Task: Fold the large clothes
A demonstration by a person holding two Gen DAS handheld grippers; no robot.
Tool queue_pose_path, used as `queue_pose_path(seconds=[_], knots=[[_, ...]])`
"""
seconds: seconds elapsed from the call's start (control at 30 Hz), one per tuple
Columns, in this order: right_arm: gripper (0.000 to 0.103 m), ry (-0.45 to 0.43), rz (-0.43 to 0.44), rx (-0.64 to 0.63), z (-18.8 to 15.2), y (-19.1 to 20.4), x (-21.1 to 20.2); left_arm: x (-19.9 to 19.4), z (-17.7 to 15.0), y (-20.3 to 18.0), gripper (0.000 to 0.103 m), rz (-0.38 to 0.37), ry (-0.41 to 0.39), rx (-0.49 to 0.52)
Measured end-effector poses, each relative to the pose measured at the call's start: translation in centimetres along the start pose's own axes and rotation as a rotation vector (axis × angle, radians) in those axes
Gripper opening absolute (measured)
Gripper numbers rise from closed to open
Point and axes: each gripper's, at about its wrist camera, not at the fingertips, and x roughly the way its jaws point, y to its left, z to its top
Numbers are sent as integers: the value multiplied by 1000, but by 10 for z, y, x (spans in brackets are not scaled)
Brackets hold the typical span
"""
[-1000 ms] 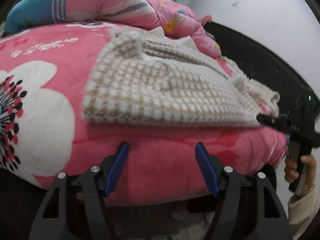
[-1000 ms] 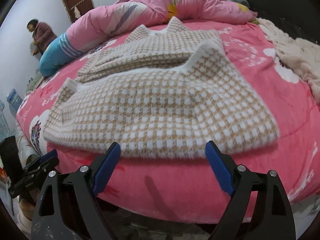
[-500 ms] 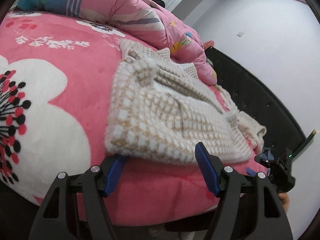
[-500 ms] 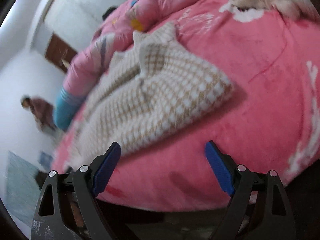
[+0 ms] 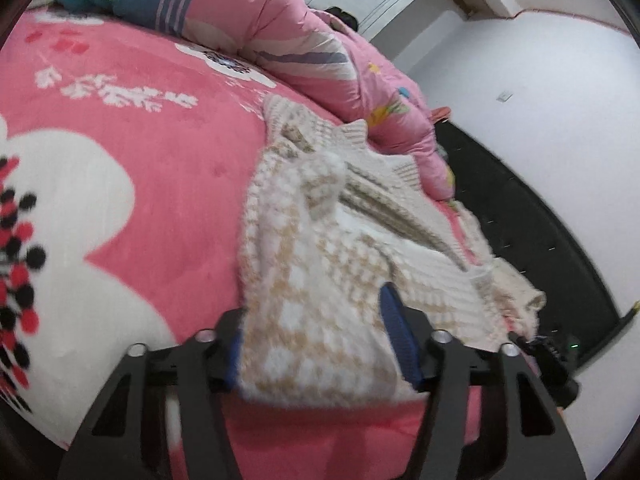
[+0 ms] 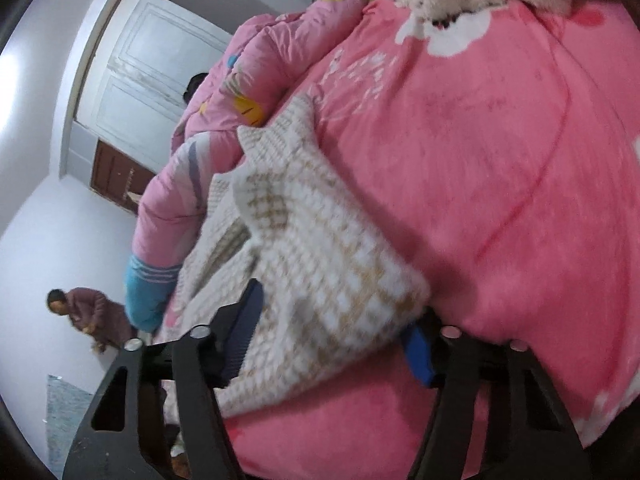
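**Both grippers take the near hem**

The sweater [image 5: 320, 248] lies flat on the pink bed [image 5: 152, 184], near edge at the mattress side, cuffs and neck pointing toward the rolled quilt [image 5: 288, 44]. The left gripper [image 5: 316, 344] has one corner of that hem between its jaws, which have just been closing; cloth fills the gap, though whether the pads bite yet I cannot tell through the blur. Same on the other side: the right gripper [image 6: 332, 332] has the opposite corner in its gap, jaws also just closing, and its far pad [image 6: 416, 354] sits under the fabric edge.

The trick now, I'd say: get both layers deep into the pinch before lifting, or the fluffy knit slips out. Then raise both corners together, level, and carry them toward the neck so the fold lands square.
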Motion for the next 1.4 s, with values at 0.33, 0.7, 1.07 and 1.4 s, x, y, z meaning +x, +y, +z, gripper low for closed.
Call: queue_pose_path(seconds=[0.33, 0.7, 1.07, 1.4], knots=[[9, -95, -10, -207, 17, 54, -44, -35, 22, -69, 13, 187, -103, 286], [30, 107, -33, -35, -22, -35, -61, -59, -14, -26, 24, 152, 119, 162], [68, -142, -235, -95, 10, -33, -132, -126, 21, 38, 50, 127, -103, -51], [80, 185, -94, -560, -54, 104, 20, 1, -32, -82, 65, 3, 210, 363]])
